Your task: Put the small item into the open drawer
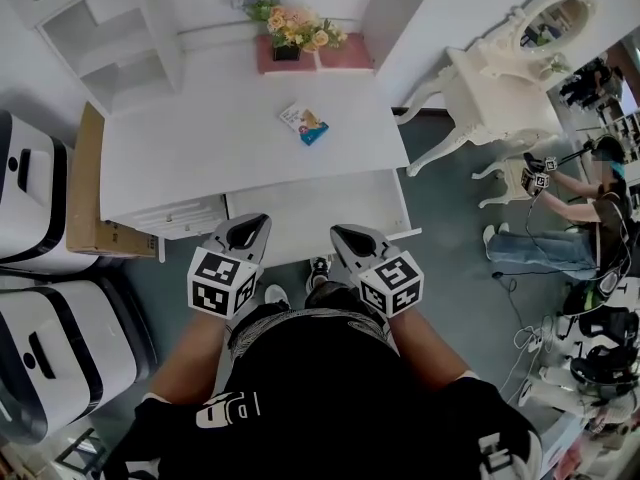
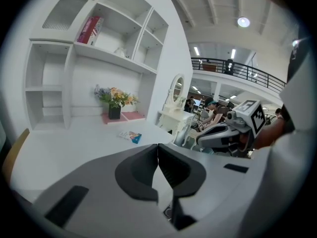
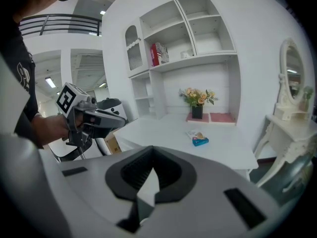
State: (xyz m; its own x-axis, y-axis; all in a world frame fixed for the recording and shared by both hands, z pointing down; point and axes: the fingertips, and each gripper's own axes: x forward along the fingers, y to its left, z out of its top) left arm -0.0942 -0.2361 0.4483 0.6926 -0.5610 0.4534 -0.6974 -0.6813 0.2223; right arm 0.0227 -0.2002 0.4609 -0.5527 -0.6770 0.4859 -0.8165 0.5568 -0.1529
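Black-shirted and leaning over, the person held both tools low in front of the body, just short of the white desk (image 1: 200, 148). The left gripper (image 1: 252, 226) had its jaws pressed together with nothing between them, and the right gripper (image 1: 345, 236) was the same: pads meeting, empty. Both hung over what I took to be the open drawer (image 1: 300, 218), a pale tray jutting from the desk's front edge on the right-hand half.

The small item (image 1: 305, 125) lay alone on the desktop, well apart from both tools and nearer the back, a little in front of the flower pot (image 1: 292, 30). From the left gripper's own view (image 2: 157, 157) it showed as a flat printed packet or little box (image 2: 131, 136) with a blue end. The right gripper's view (image 3: 151, 167) showed it (image 3: 198, 139) the same way, slightly raised off the surface. Whether it was card or foil I could not tell.

It looked light and thin to me, likely to skid on that smooth top if nudged from one side. I judged the surest hold to be across its narrow width, with jaws spread first and brought down close to the desk. It would want only a gentle squeeze, since a wrapper like that might crumple.
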